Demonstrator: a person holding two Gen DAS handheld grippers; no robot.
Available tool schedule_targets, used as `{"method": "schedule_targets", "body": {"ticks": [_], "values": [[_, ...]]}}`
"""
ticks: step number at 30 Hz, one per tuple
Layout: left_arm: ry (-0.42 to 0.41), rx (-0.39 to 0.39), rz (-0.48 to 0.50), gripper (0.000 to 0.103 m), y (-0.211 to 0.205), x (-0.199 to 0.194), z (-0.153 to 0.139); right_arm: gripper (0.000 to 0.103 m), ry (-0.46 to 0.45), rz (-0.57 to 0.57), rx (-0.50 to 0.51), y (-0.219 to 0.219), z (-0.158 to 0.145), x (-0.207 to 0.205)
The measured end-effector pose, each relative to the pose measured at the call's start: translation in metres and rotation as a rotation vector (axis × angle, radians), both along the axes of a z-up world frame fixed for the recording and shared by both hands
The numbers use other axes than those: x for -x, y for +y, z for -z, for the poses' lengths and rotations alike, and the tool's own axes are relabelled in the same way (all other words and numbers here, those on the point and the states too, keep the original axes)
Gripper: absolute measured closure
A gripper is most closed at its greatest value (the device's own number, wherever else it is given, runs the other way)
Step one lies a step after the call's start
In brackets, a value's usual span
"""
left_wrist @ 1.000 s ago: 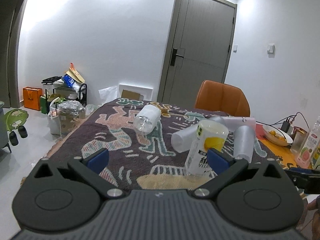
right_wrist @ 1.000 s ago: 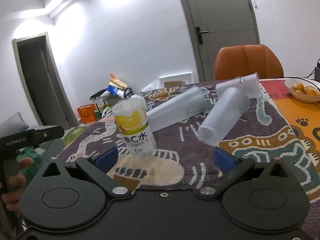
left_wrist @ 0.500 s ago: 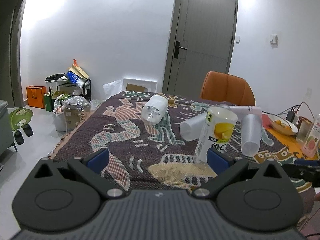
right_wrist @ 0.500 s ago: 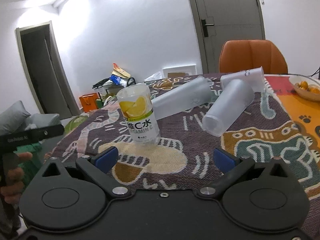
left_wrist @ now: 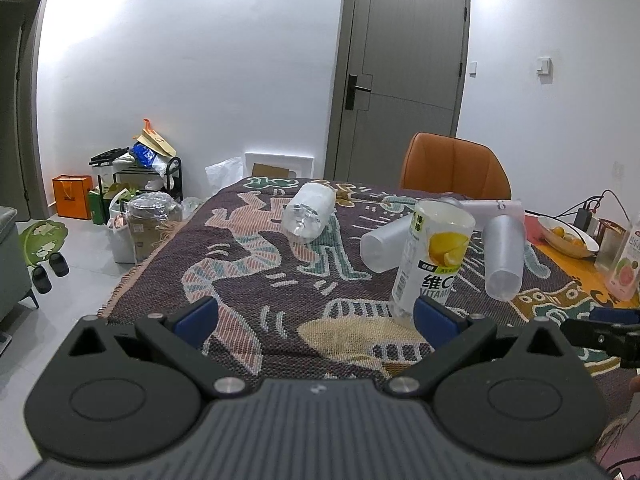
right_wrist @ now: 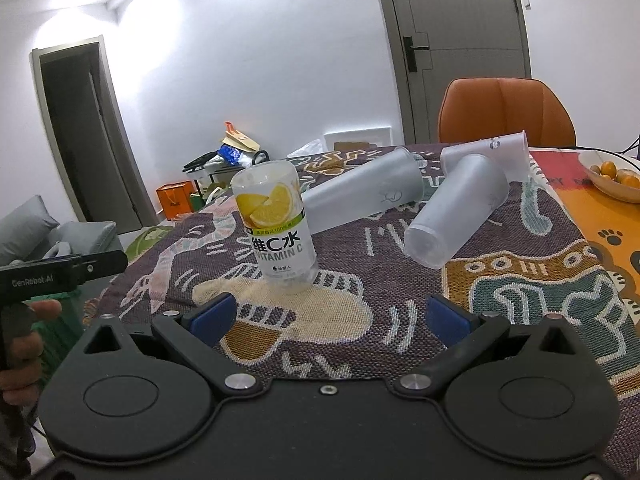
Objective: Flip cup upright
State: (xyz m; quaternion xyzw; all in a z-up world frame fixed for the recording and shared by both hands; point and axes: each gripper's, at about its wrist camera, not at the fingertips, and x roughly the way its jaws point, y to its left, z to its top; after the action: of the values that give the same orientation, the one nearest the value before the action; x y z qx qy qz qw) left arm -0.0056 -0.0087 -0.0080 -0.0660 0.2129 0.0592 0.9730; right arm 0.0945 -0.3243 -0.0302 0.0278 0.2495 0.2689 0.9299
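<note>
Three frosted cups lie on their sides on the patterned cloth: a near one (right_wrist: 456, 208) (left_wrist: 503, 256), a long one (right_wrist: 362, 194) (left_wrist: 382, 244) and a far one (right_wrist: 494, 152) (left_wrist: 494, 210). A lemon-label bottle (right_wrist: 276, 224) (left_wrist: 434, 258) stands with its wide flat end up. A clear bottle (left_wrist: 308, 214) lies farther back. My left gripper (left_wrist: 314, 316) and right gripper (right_wrist: 328, 316) are open and empty, short of the cups.
An orange chair (left_wrist: 454, 168) stands behind the table. A bowl of fruit (right_wrist: 614, 174) and a pink-label bottle (left_wrist: 626, 264) sit at the right. The cloth's fringed left edge (left_wrist: 128, 280) marks the table's side. Bags and boxes (left_wrist: 132, 200) clutter the floor.
Both grippers have drawn back a little from the lemon-label bottle, so more of the cloth shows in front. The cups and bottles have not moved.
</note>
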Motion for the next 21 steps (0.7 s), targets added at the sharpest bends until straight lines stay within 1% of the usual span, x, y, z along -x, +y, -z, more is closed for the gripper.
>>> {"method": "schedule_targets", "body": {"ticks": [9, 21], "values": [[0.009, -0.015, 0.015, 0.0, -0.0028, 0.0013, 0.0005, 0.0, -0.004, -0.008, 0.001, 0.0, -0.0001, 0.001], [0.013, -0.012, 0.013, 0.0, -0.0024, 0.002, 0.0004, 0.0, -0.002, -0.007, 0.001, -0.0002, -0.0003, 0.0008]]}}
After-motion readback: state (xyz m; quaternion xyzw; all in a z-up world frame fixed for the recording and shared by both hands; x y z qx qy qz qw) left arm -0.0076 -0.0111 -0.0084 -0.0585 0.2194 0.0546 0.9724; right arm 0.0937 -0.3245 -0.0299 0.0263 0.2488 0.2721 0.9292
